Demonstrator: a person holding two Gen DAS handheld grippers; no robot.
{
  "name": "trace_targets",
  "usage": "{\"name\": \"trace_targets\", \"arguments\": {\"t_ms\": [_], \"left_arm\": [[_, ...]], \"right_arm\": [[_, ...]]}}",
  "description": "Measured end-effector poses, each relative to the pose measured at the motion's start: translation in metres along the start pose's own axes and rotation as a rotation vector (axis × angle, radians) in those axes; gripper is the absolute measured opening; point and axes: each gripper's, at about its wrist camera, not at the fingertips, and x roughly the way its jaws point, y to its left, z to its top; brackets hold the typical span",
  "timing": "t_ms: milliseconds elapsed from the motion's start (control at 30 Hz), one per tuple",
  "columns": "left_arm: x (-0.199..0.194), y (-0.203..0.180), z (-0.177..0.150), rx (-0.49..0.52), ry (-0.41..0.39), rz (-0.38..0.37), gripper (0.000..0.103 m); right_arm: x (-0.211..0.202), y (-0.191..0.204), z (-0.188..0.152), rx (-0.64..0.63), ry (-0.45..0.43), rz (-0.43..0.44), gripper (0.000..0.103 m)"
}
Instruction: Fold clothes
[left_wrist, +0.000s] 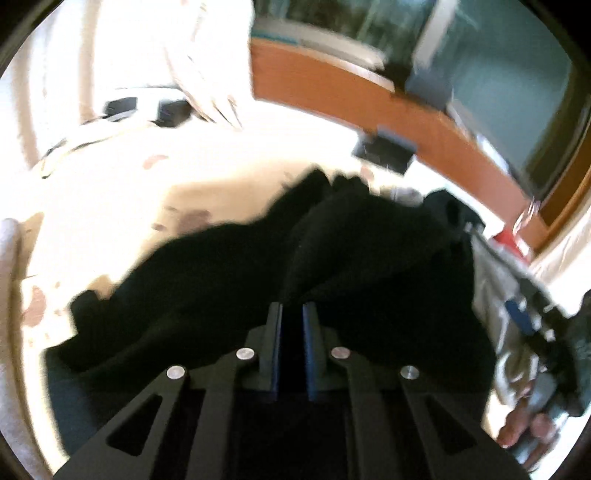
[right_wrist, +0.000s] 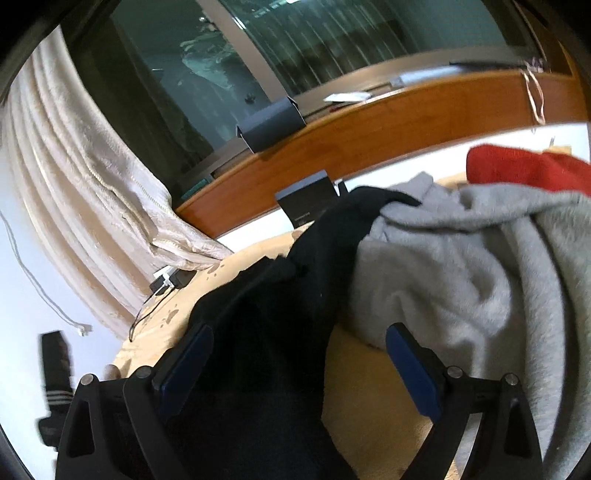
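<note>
Black garment (left_wrist: 332, 258) pinched in closed left gripper (left_wrist: 292, 314); right gripper (right_wrist: 299, 343) wide open (grey sweatshirt (right_wrist: 461, 266) beside).

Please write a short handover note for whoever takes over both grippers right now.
Left gripper: fingers nearly together, pinching a fold of the black garment.
Right gripper: fingers wide apart, black garment lying between them, not gripped.
Things: black garment crumpled on the beige bed cover; grey sweatshirt heaped beside it, partly overlapping; red garment behind the grey one.
Done: nothing folded yet.
Left: take a second hold on the black garment, spread it flat, fold it; then the grey and red pieces.
</note>
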Motion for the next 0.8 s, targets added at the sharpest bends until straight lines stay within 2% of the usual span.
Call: {"name": "trace_targets", "arguments": {"t_ms": [200,300,400,533,700,800], "left_arm": [[-0.099,0.043,-0.005,-0.122,-0.194,0.027,0.012],[-0.139,0.073,-0.043,-0.135,-0.272,0.069,0.012],[-0.174,0.100,-0.073,-0.167,-0.324,0.146,0.012],[-0.193,0.143,-0.117,-0.270,-0.348,0.277,0.012],[-0.193,0.192,-0.151,-0.430,-0.297,0.420,0.012],[-0.195,0.208,-0.165,-0.516,-0.282,0.476,0.014]], "right_arm": [[0.002,0.002,-0.002,-0.011,0.001,0.001,0.097],[0.003,0.001,-0.004,-0.013,0.004,-0.002,0.097],[0.004,0.002,-0.005,-0.014,0.009,0.000,0.097],[0.005,0.001,-0.006,-0.011,0.014,0.004,0.097],[0.007,0.001,-0.007,0.000,0.031,0.008,0.097],[0.008,0.002,-0.008,-0.002,0.037,0.009,0.097]]}}
